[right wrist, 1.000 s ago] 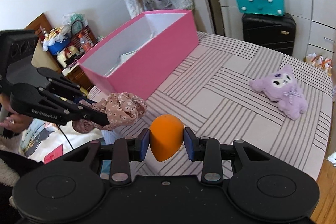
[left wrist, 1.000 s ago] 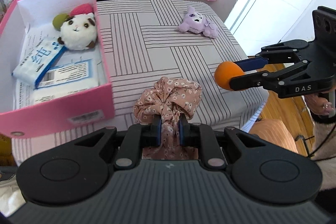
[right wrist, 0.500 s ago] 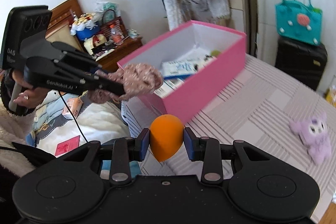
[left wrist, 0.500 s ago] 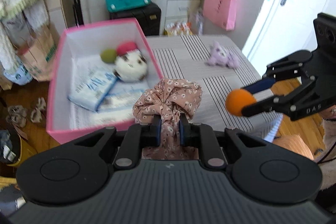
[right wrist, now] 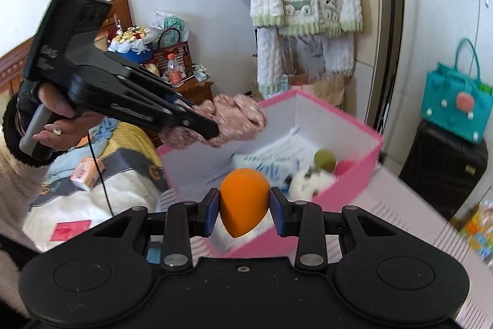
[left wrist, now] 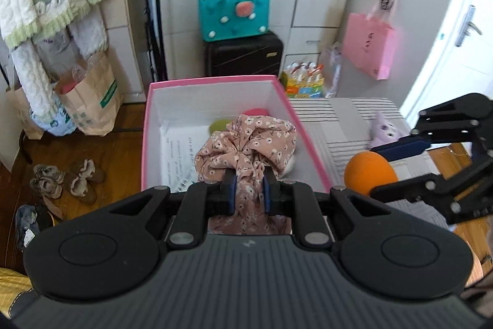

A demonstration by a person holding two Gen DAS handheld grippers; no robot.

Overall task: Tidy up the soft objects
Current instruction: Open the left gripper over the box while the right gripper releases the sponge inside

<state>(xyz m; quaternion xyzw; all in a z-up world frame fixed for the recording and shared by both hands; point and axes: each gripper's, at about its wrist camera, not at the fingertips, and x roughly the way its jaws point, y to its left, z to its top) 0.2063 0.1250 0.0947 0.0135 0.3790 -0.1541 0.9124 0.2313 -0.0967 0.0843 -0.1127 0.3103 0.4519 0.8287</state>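
Observation:
My left gripper (left wrist: 249, 187) is shut on a pink floral scrunchie (left wrist: 246, 144) and holds it in the air above the open pink box (left wrist: 212, 80). It also shows in the right wrist view (right wrist: 197, 119), with the scrunchie (right wrist: 234, 119) over the box (right wrist: 366, 156). My right gripper (right wrist: 245, 211) is shut on an orange sponge egg (right wrist: 245, 199), held above the box's near wall; it also shows in the left wrist view (left wrist: 369, 171). Inside the box lie a white plush (right wrist: 311, 184), a green ball (right wrist: 324, 159) and tissue packs (right wrist: 271, 165). A purple plush (left wrist: 385, 131) lies on the striped table (left wrist: 342, 119).
A black suitcase (left wrist: 243, 54) with a teal bag (left wrist: 234, 11) stands behind the box. A pink bag (left wrist: 369, 48) hangs at the right. Paper bags (left wrist: 89, 100) and shoes (left wrist: 61, 178) are on the wooden floor at left. A bed (right wrist: 92, 184) is left of the table.
Both grippers have risen and moved left over the pink box, each still holding its object. The scrunchie is now above the box interior.

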